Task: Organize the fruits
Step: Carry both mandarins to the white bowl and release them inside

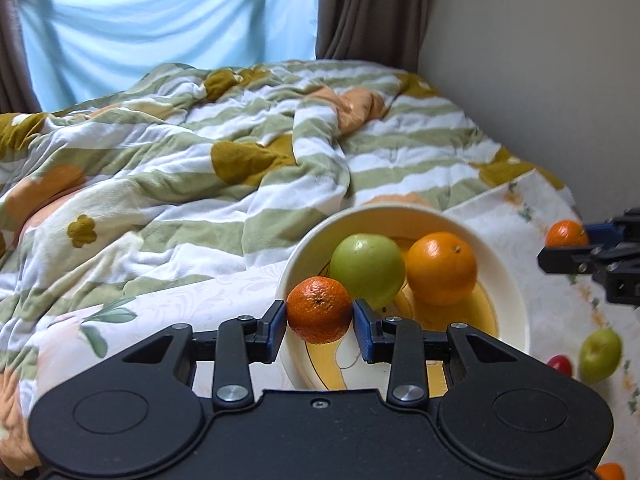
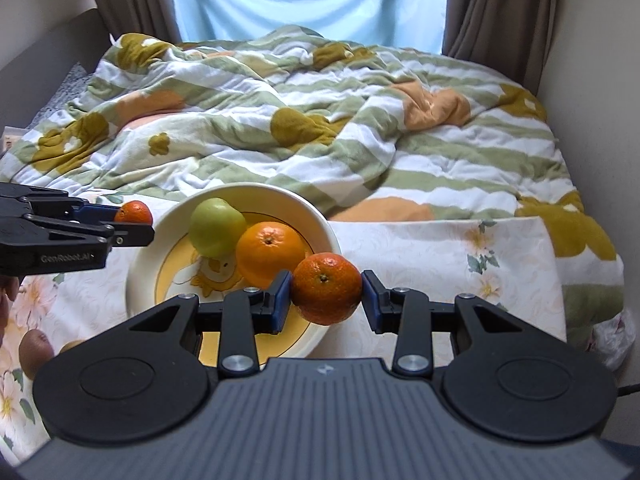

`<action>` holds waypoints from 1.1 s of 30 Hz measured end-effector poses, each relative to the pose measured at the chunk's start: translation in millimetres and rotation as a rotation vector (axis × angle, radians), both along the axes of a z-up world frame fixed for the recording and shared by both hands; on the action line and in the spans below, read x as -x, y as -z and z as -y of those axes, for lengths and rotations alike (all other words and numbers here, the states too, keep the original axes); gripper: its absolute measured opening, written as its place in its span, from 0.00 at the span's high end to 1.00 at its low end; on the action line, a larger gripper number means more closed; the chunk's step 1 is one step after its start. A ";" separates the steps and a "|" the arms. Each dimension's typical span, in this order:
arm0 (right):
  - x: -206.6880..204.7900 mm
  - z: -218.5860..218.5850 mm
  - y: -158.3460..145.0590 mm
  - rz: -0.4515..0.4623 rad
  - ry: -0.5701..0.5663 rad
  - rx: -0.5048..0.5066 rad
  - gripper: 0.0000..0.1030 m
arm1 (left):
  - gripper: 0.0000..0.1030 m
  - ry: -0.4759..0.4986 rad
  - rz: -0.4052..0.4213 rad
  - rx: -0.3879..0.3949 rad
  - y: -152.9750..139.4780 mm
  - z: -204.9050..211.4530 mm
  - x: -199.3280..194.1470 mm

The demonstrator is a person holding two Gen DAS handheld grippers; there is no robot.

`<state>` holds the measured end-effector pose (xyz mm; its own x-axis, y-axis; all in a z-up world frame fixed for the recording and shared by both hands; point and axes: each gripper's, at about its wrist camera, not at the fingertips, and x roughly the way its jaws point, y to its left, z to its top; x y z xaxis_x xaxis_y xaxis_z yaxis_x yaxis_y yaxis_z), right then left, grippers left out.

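1. Left gripper (image 1: 320, 317): its blue pads clasp a mandarin (image 1: 319, 309) from both sides, the fruit held over the near-left rim of the bowl (image 1: 304, 248).
2. Right gripper (image 2: 326, 295): its pads grip a second mandarin (image 2: 326, 288), held over the bowl's right rim (the same gripper shows from the side at the right edge of the left wrist view).
3. Bowl: cream-coloured with a yellow cartoon print inside; it rests on a floral cloth (image 2: 440, 252) laid over the bed.
4. Bowl contents: a green apple (image 1: 368, 270) and a large orange (image 1: 442, 268), lying side by side and touching.
5. Loose fruit on the cloth, right of the bowl in the left wrist view: a second green apple (image 1: 600, 354) and, just beside it, a small red fruit (image 1: 560, 364), partly hidden.
6. A brown kiwi (image 2: 35, 347) lies at the left edge of the right wrist view.
7. Background: a rumpled striped blanket (image 1: 200, 168) covers the bed; a pale blue curtain (image 1: 160, 32) hangs behind.
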<state>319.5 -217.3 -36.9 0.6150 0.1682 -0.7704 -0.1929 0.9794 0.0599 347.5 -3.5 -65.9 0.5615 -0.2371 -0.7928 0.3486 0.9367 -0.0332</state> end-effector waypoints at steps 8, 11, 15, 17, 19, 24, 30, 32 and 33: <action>-8.6 1.8 9.0 -0.021 0.027 -0.001 0.49 | 0.61 0.057 -0.008 -0.055 14.8 13.3 -6.8; -9.3 3.4 10.1 -0.023 0.034 -0.002 0.49 | 0.43 0.075 0.020 -0.072 13.9 16.5 -1.3; -9.2 4.4 9.5 -0.028 0.039 0.000 0.49 | 0.03 0.091 0.091 -0.083 4.6 18.2 9.4; -9.0 4.4 8.7 -0.027 0.037 0.002 0.49 | 0.03 0.092 0.088 -0.088 0.1 17.8 11.6; -8.0 4.6 7.5 -0.024 0.033 0.004 0.49 | 0.03 0.080 0.088 -0.082 -4.8 15.6 15.8; -5.3 3.3 4.1 -0.017 0.016 0.007 0.49 | 0.03 0.035 0.079 -0.039 -16.9 4.3 28.2; -6.5 -3.1 7.4 -0.027 -0.012 -0.003 0.49 | 0.03 -0.036 0.077 -0.004 -25.2 -9.6 45.8; -9.0 -7.2 11.1 -0.031 -0.029 -0.005 0.49 | 0.03 -0.058 0.075 0.014 -27.3 -14.9 51.6; -10.8 -9.5 13.7 -0.037 -0.038 -0.008 0.49 | 0.03 -0.070 0.073 0.020 -28.1 -16.7 54.5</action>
